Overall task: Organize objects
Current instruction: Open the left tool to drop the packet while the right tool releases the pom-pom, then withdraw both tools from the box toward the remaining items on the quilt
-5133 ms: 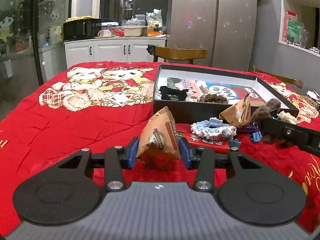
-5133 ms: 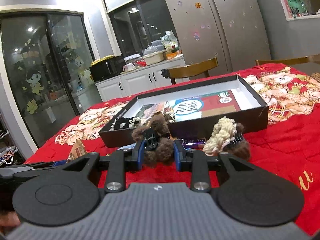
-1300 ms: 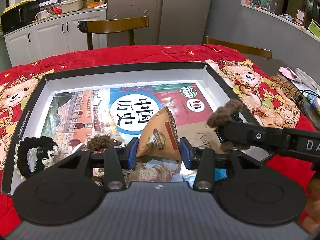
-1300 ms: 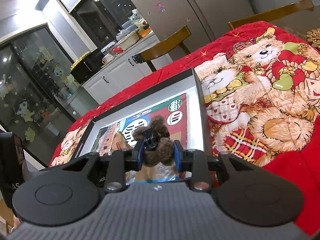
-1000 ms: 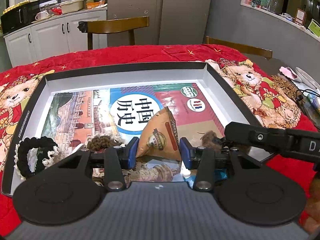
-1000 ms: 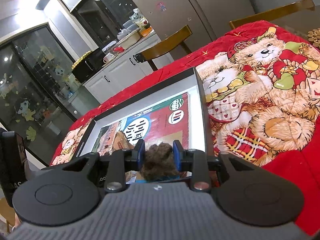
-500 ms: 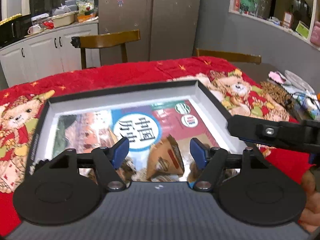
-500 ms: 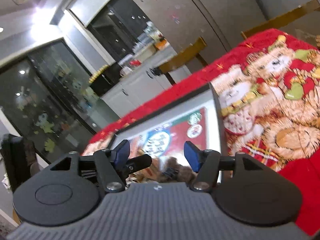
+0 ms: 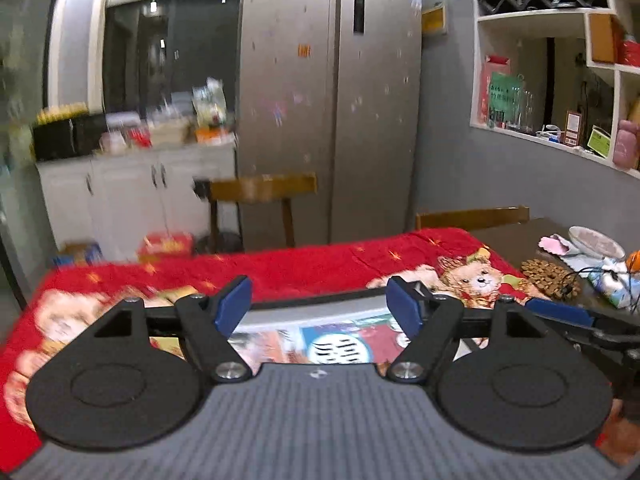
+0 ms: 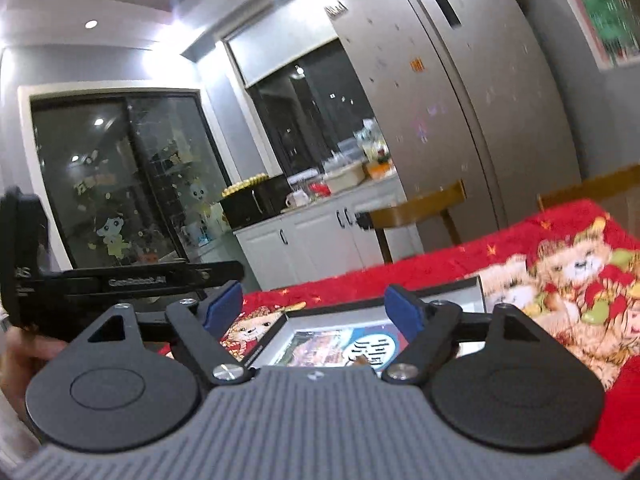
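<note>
My left gripper (image 9: 319, 306) hangs above the black box (image 9: 320, 315); its jaws are opening and nothing is between the blue pads. A colourful printed book (image 9: 340, 346) lies in the box. The snack packet is hidden below the gripper body. My right gripper (image 10: 313, 312) also hovers over the box (image 10: 256, 348), jaws opening and empty. Only a brown tip (image 10: 361, 361) shows above its body, over the book (image 10: 362, 344). The brown fuzzy clip is out of sight. Each gripper shows in the other's view: the right one (image 9: 560, 314) and the left one (image 10: 120, 280), held by a hand (image 10: 24, 354).
A red bear-print cloth (image 9: 304, 268) covers the table. Wooden chairs (image 9: 262, 190) (image 9: 472, 216) stand at its far side, before a steel fridge (image 9: 332, 120) and white cabinets (image 9: 132, 196). A bowl (image 9: 596, 236) and a brown mat (image 9: 550, 276) lie at the right.
Both grippers opened, dropping the snack packet and the brown fuzzy clip into the box. They then rose and tilted up, so the box sank low in both views.
</note>
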Available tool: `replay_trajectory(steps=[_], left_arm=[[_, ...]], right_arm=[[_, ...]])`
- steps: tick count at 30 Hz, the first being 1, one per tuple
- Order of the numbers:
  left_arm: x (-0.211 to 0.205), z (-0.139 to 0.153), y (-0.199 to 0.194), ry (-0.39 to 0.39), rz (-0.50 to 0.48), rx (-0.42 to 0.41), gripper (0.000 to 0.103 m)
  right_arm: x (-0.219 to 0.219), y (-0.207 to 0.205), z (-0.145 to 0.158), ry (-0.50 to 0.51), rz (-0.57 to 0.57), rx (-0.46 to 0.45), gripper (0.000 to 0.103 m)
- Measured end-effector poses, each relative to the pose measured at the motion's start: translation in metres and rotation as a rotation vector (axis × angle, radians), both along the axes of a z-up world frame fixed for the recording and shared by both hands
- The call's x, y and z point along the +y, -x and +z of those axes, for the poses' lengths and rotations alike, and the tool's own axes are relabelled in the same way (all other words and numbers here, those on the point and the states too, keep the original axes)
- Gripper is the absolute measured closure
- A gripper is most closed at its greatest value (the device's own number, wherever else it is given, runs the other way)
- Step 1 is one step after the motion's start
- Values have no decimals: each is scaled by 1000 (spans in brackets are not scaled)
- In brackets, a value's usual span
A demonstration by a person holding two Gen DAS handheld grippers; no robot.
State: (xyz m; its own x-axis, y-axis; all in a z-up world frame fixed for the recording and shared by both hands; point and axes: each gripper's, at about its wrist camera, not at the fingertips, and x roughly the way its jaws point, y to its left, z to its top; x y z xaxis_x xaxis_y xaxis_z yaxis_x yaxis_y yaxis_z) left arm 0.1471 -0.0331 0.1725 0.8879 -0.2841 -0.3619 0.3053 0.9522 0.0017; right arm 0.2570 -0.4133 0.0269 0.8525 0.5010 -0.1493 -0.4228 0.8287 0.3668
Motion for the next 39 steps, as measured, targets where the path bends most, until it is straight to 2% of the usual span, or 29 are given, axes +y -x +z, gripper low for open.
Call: replay_trajectory(steps=[6,11,15,17,19,21,24,26,29,35,39], left_arm=[[12,-7,55,-117,24,-81,19],[22,-53,82,-132,7,-24,18],[31,-96,82,-117,-21,60,18],[30,-112,74,-166,-1,107,18],[32,-120,73,-187,21,106,18],[33,-125,72,-166,29,100,18],[34,-136,68,-137,36,132,18],[29,-146,62,-163,46,150,18],[22,-155,60,-219,53,121,18],[18,-154,62,-281,64,95,17],[18,-153,61,-277,54,116,17]], right_arm=[[16,22,0,-9,-24,-6,14],[28,33,-15,-21,-41,41,14],[43,30,-30,28,-8,86,14],[51,28,-38,61,8,101,14],[56,26,-47,77,14,109,15],[61,21,-55,108,21,126,16],[74,11,-72,204,54,178,22],[85,6,-83,293,61,223,29],[92,5,-91,398,7,195,30],[86,-2,-95,376,35,247,29],[84,2,-94,362,49,260,29]])
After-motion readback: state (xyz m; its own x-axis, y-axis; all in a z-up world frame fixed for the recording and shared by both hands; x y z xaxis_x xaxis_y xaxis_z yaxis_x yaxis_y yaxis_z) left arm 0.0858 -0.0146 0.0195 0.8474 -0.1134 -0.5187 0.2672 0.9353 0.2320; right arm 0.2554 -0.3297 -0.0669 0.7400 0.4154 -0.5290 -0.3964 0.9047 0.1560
